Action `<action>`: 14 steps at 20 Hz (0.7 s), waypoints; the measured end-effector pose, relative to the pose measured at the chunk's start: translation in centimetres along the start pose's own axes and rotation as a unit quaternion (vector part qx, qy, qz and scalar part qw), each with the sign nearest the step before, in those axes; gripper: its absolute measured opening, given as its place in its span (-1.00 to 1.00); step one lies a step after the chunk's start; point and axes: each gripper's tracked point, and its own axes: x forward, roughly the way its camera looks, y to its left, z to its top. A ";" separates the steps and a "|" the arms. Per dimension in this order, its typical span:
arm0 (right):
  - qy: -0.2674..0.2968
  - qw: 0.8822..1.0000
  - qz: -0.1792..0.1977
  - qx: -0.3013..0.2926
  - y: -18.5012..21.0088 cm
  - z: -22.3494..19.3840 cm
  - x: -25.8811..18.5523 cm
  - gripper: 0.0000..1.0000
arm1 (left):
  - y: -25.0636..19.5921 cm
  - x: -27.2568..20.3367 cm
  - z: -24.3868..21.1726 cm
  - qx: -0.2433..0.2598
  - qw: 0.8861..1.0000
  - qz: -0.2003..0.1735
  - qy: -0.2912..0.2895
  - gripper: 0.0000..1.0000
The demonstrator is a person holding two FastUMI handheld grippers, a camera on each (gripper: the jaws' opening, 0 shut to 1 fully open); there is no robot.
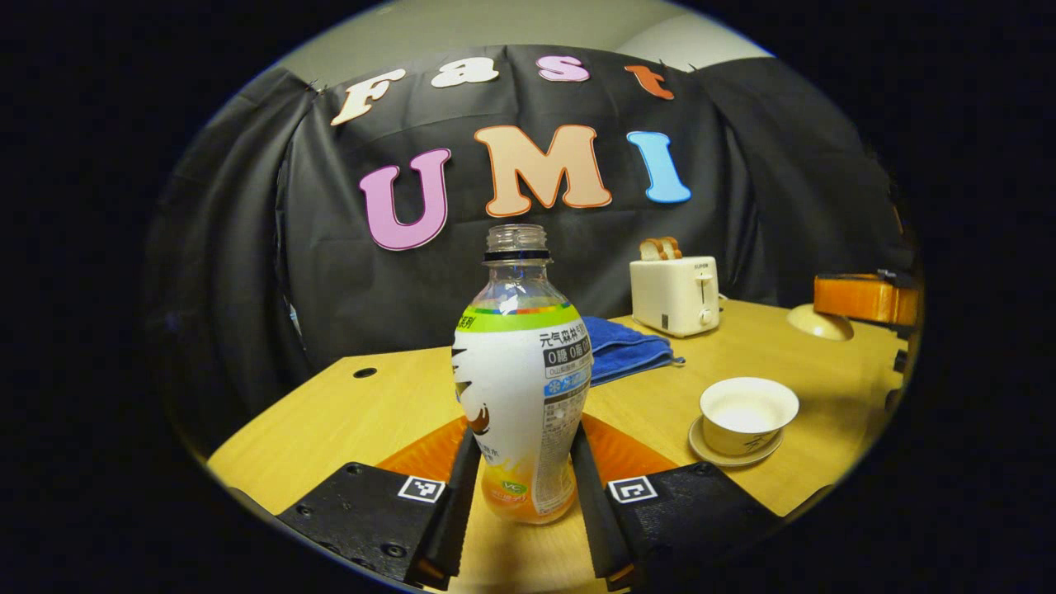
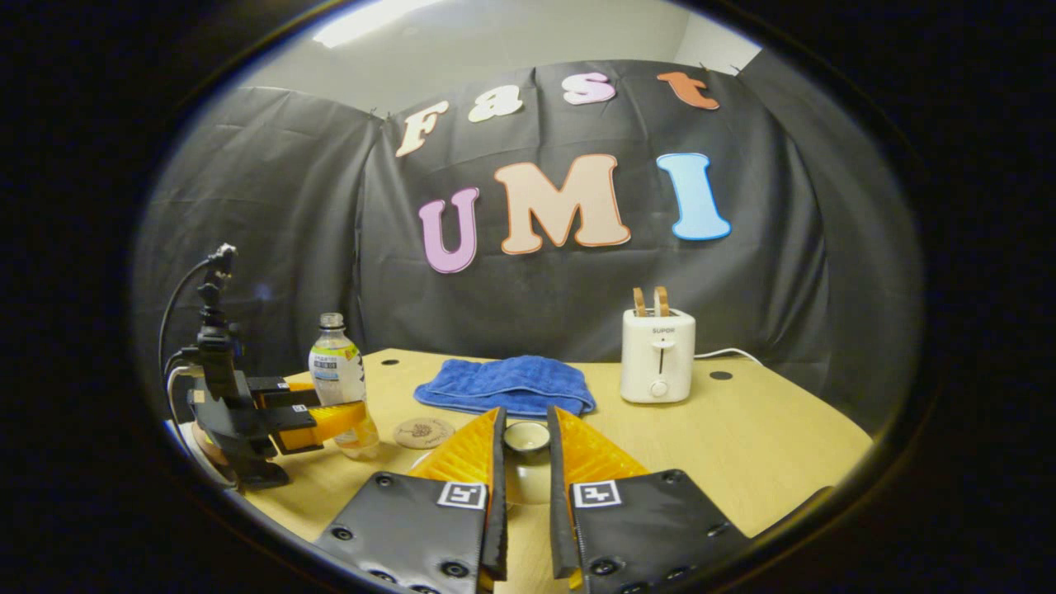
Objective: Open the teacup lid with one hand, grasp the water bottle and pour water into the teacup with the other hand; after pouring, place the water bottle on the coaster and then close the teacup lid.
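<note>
An uncapped water bottle (image 1: 521, 388) with a white label stands upright on the table, and my left gripper (image 1: 526, 495) is shut on its lower half. In the right gripper view the same bottle (image 2: 337, 363) and left gripper (image 2: 346, 410) sit at the left. The white teacup (image 1: 747, 411) rests uncovered on its saucer (image 1: 700, 441), to the right of the bottle. My right gripper (image 2: 526, 450) is shut on the knob of the teacup lid (image 2: 526, 436). From the left gripper view, that lid (image 1: 817, 323) hangs beside the right gripper (image 1: 827, 301), above the table's far right. A round coaster (image 2: 422, 431) lies just right of the bottle.
A folded blue towel (image 2: 505, 384) lies at the back of the wooden table (image 2: 742, 445). A white toaster (image 2: 657, 355) with bread in its slots stands to the towel's right, its cord trailing off. Cables hang from the left gripper's body at the left edge.
</note>
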 end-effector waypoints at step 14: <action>0.002 1.000 -0.013 0.006 -1.6 -0.4 -0.8 -0.53 | -1.2 0.7 0.7 0.274 0.962 0.009 0.012 0.14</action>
